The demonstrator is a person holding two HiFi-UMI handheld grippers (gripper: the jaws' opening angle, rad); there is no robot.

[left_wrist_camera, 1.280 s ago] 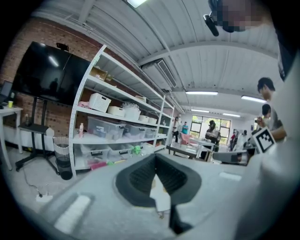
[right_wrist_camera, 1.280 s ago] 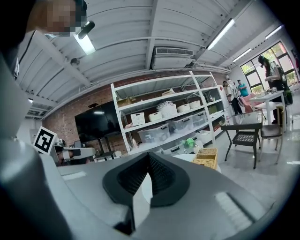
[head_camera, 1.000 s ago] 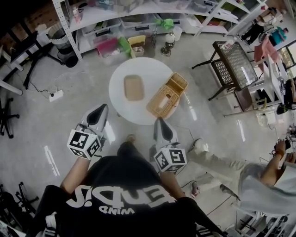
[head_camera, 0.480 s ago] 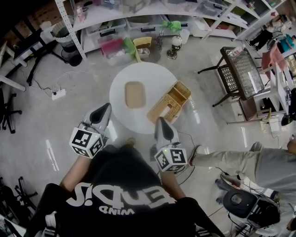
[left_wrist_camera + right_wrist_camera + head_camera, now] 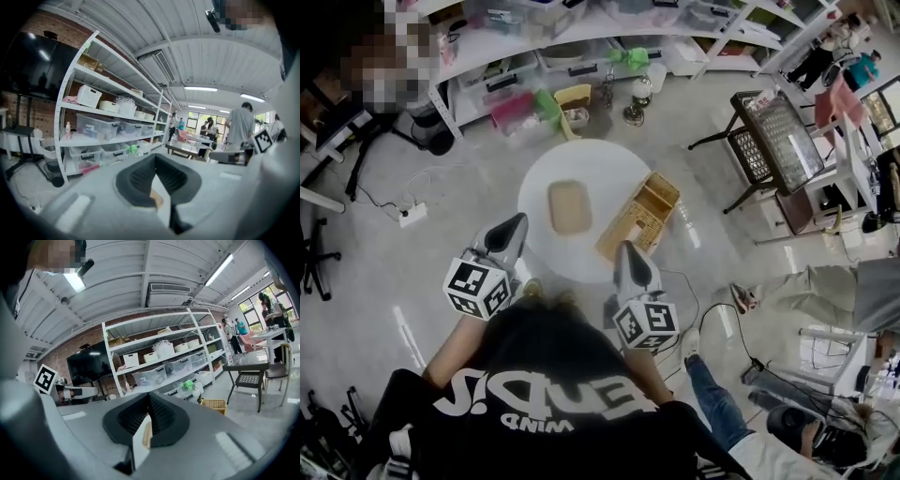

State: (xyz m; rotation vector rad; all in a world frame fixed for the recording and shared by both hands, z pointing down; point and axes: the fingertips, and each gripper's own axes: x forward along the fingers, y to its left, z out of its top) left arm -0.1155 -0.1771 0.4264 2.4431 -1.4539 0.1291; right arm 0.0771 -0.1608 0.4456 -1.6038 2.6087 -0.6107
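In the head view a round white table [image 5: 546,246] stands just ahead of me, with a flat tan tray [image 5: 569,206] at its middle and a wicker basket [image 5: 639,217] at its right edge. My left gripper [image 5: 517,218] hovers over the table's near left rim, its jaws closed to a point and holding nothing. Over the near right rim, just short of the basket, my right gripper [image 5: 625,246] is likewise shut and empty. The left gripper view shows the left gripper [image 5: 156,157] pointing level towards shelving. The right gripper [image 5: 149,394] points likewise in its own view, with the basket [image 5: 213,404] low on the right.
White shelving [image 5: 581,42] with plastic bins runs behind the table. A black mesh chair [image 5: 778,122] stands at the right. A power strip [image 5: 411,216] and cables lie on the floor. Someone's legs [image 5: 806,291] stretch across the floor at the right, and people stand far off [image 5: 241,129].
Both grippers stay shut and almost still by the table. The left gripper view has swung a little to the right. People at the right of the head view have moved.
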